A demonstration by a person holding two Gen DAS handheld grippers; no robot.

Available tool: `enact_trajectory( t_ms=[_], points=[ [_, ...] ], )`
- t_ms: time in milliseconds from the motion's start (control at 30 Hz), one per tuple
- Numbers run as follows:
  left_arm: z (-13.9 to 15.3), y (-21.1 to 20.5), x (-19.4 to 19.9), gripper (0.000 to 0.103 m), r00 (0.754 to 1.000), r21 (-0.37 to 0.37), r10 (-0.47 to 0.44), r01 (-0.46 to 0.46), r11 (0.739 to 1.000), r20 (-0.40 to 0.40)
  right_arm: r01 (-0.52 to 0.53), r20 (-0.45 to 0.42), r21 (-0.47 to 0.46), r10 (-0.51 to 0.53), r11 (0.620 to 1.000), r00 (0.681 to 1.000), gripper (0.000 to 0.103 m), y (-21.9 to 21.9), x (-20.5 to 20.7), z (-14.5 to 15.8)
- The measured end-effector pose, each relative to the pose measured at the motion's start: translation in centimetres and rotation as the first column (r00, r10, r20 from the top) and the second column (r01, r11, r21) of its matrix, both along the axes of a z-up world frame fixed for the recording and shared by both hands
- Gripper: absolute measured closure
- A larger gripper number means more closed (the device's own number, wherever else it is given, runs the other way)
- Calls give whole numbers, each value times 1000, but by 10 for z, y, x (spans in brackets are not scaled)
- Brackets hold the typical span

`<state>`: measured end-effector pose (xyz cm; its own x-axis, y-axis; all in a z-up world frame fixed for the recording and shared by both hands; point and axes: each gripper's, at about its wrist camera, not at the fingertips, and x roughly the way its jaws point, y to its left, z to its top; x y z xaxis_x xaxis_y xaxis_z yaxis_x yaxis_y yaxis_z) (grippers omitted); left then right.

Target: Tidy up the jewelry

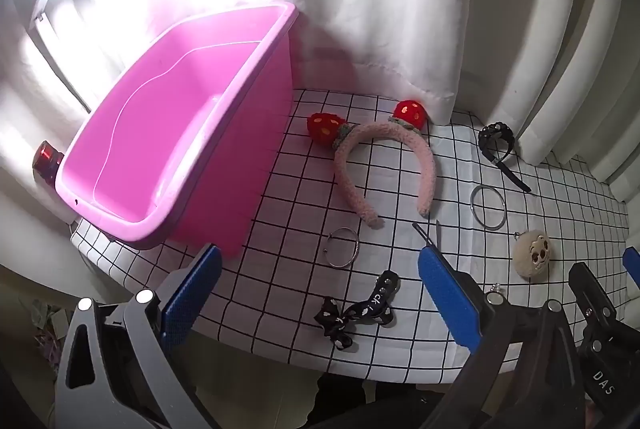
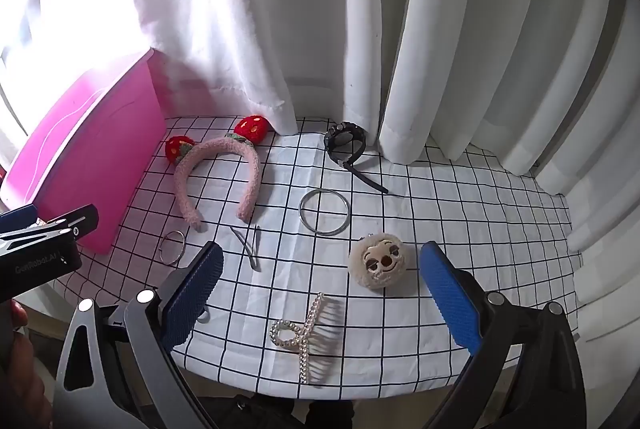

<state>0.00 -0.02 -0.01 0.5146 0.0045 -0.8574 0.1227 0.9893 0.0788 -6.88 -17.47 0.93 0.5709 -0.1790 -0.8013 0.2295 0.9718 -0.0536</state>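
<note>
An empty pink bin (image 1: 168, 133) stands at the table's left; it also shows in the right wrist view (image 2: 84, 165). On the checked cloth lie a pink strawberry headband (image 1: 384, 169), a black watch (image 1: 498, 145), a large silver bangle (image 1: 488, 207), a small silver bangle (image 1: 342, 247), a black bow (image 1: 360, 313), a plush sloth face (image 2: 378, 265), a pearl comb (image 2: 304, 333) and hairpins (image 2: 248, 243). My left gripper (image 1: 320, 289) is open and empty above the bow. My right gripper (image 2: 320, 289) is open and empty above the comb.
White curtains (image 2: 440, 49) hang close behind the table. A red object (image 1: 46, 159) sits left of the bin. A small ring (image 1: 495, 295) lies by my left gripper's right finger. The table's front edge (image 2: 360, 395) is just below the grippers.
</note>
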Motion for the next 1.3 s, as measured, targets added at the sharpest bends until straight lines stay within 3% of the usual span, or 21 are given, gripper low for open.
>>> enact_trajectory(
  t_ms=[1300],
  points=[
    [-1, 1, 3, 6, 1000, 4, 3, -3, 1000, -5, -2, 5, 6, 2, 1000, 1000, 9, -3, 5, 7]
  ],
)
